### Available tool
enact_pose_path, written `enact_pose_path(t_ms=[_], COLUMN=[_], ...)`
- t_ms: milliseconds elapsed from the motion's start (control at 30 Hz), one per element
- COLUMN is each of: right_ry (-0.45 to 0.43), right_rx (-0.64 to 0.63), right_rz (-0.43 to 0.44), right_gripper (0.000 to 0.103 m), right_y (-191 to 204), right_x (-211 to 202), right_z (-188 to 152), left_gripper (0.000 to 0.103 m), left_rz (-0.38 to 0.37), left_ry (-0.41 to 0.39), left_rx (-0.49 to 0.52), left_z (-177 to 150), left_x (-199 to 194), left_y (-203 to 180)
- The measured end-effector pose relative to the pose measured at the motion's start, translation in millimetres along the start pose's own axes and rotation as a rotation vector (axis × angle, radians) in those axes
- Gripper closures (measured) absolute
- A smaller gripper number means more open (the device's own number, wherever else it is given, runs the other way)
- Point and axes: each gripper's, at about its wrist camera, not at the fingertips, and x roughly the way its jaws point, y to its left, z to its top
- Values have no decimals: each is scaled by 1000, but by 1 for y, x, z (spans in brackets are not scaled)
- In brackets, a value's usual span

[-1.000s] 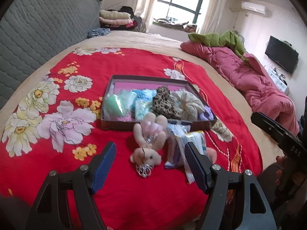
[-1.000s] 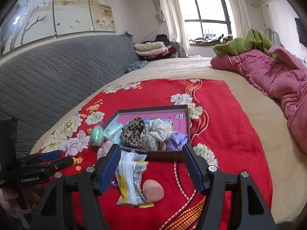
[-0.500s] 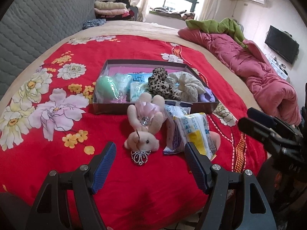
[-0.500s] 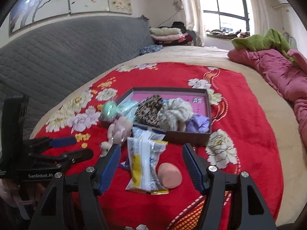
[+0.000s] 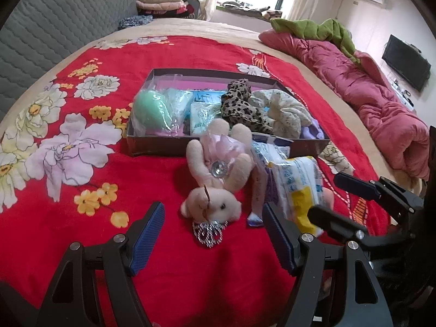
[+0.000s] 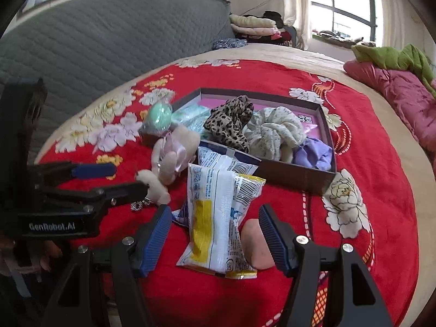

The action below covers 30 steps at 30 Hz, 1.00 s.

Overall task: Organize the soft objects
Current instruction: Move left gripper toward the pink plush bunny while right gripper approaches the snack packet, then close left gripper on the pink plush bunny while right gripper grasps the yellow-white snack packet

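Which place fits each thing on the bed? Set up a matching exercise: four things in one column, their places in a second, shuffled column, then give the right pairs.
Things
1. green egg-shaped ball
2. plush bunny
3. white and yellow packet
4. purple cloth

Places
A. on the red blanket, ahead of the open left gripper
B. in the box, at its left end
C. in the box, at its right front corner
D. on the red blanket, ahead of the open right gripper

Pairs: 1-B, 2-A, 3-D, 4-C
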Motion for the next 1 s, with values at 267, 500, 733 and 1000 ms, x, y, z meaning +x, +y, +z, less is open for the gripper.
enact_pose_path(t_ms=[267, 500, 733, 1000], right_ry=[27, 23, 32, 24], right_rx=[-7, -47, -42, -58], right_rz=[-11, -7, 13, 32], right_gripper=[37, 38, 46, 55], right_y=[-7, -2, -3, 0], right_x=[23, 34, 39, 39], right_z=[3, 5, 5, 5], left_gripper=[28, 28, 28, 48], left_rz=[-7, -5, 21, 22], left_ry=[42, 73, 79, 62], left_rx=[-1, -19, -31, -10], left_z=[7, 10, 15, 22], left_x=[29, 47, 61, 65], left_y=[3, 9, 14, 12])
